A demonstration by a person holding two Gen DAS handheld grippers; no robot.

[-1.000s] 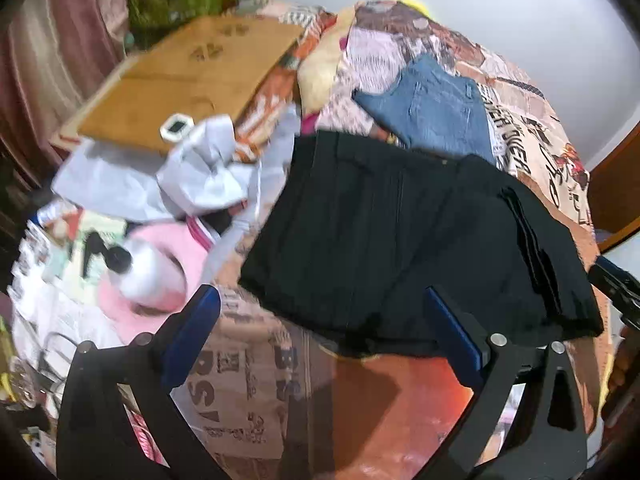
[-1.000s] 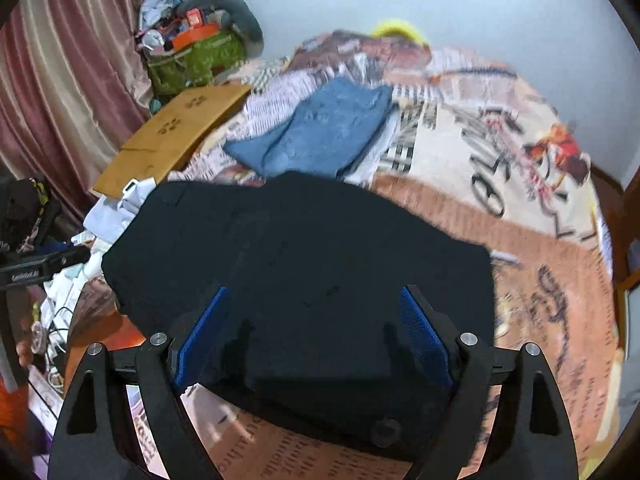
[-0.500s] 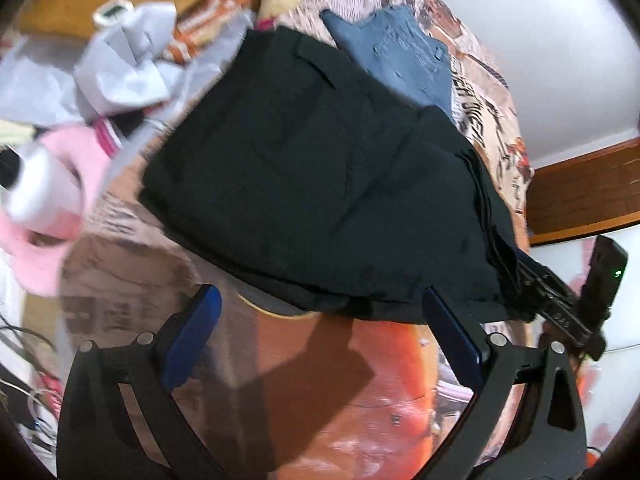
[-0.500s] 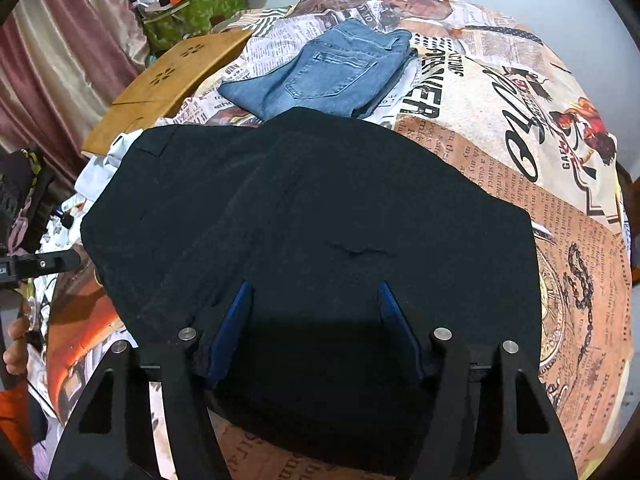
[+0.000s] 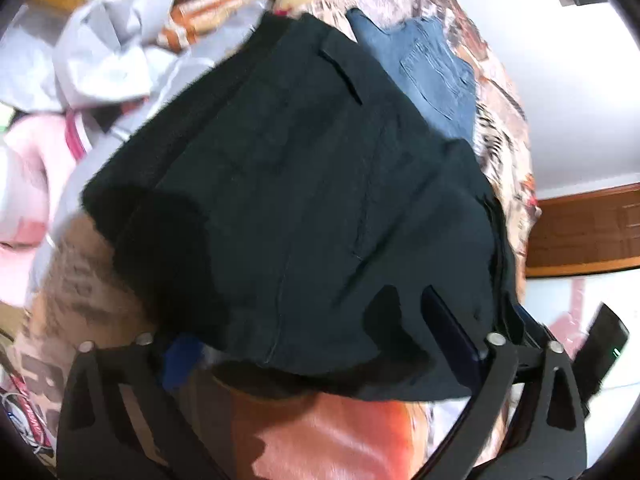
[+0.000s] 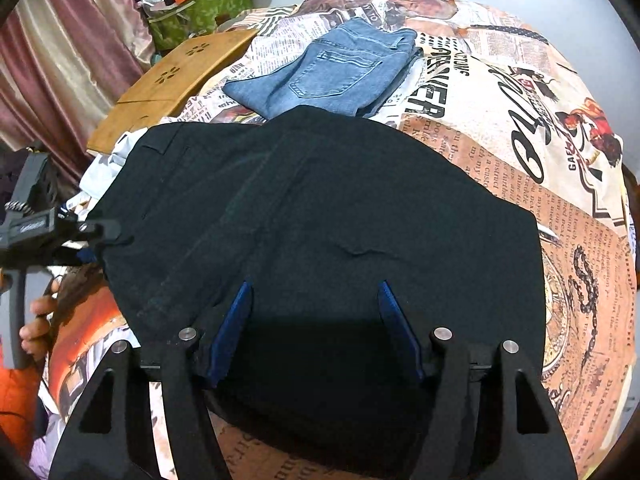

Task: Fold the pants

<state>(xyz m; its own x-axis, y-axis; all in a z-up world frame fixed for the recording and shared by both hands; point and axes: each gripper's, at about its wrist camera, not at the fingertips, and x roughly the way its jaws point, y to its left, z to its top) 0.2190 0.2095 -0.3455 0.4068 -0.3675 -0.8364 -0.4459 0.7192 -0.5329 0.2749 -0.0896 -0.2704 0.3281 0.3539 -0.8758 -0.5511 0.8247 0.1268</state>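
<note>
The black pants (image 6: 320, 216) lie folded on the bed, filling the middle of both views (image 5: 304, 200). My left gripper (image 5: 316, 340) is open at the pants' near edge; its left finger is under the hem, its right finger (image 5: 452, 332) on top. It also shows in the right wrist view (image 6: 100, 236) at the pants' left edge. My right gripper (image 6: 316, 304) is open, its blue pads resting on the black cloth near the front edge. It shows at the right in the left wrist view (image 5: 532, 332), at the pants' right edge.
Folded blue jeans (image 6: 332, 76) lie behind the black pants on the newspaper-print bedsheet (image 6: 520, 120). A wooden board (image 6: 172, 84) and a green bag (image 6: 200, 12) are at the back left. Grey and pink clothes (image 5: 112, 52) are piled left. A wooden cabinet (image 5: 588, 232) stands right.
Both grippers have moved in onto the black pants. The right gripper's jaws have narrowed but stay apart. The left gripper has slid its left finger under the hem.
</note>
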